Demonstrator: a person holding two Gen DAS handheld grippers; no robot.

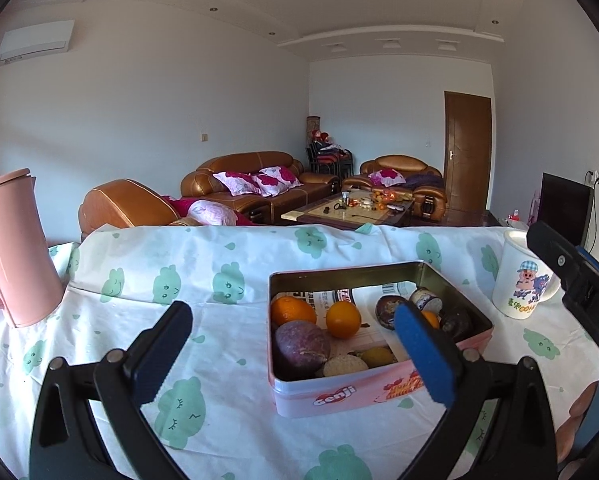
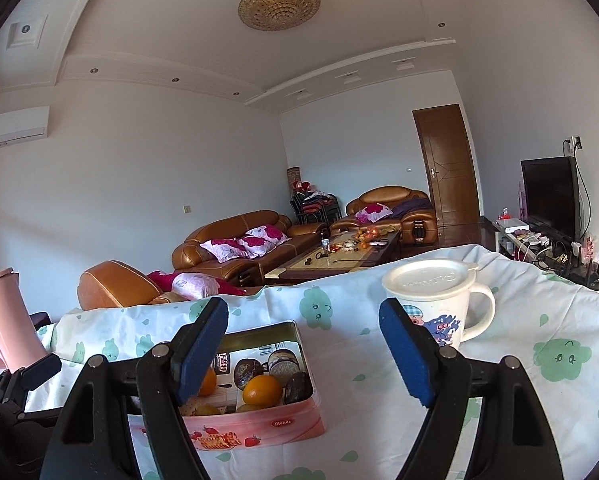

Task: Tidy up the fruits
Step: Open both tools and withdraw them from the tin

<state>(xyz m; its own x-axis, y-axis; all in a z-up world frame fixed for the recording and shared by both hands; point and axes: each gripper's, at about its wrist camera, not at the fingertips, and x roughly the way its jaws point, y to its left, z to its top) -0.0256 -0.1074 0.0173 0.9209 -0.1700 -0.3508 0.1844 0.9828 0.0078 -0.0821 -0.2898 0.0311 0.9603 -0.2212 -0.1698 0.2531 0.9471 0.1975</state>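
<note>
A pink tin box [image 1: 341, 394] stands on the table with its lid off. In it lie oranges [image 1: 342, 319], a purple fruit [image 1: 301, 344], dark round fruits [image 1: 387, 307] and small pale pieces. My left gripper [image 1: 291, 356] is open and empty, above the tin's near left side. The tin shows in the right wrist view [image 2: 259, 424] too, with an orange [image 2: 261, 390] inside. My right gripper [image 2: 303, 352] is open and empty, above the tin's right side.
A pink jug [image 1: 15, 248] stands at the left of the table. A white lidded mug [image 2: 435, 300] with a cartoon print stands right of the tin. The table wears a white cloth [image 1: 203, 272] with green prints. Sofas and a coffee table lie beyond.
</note>
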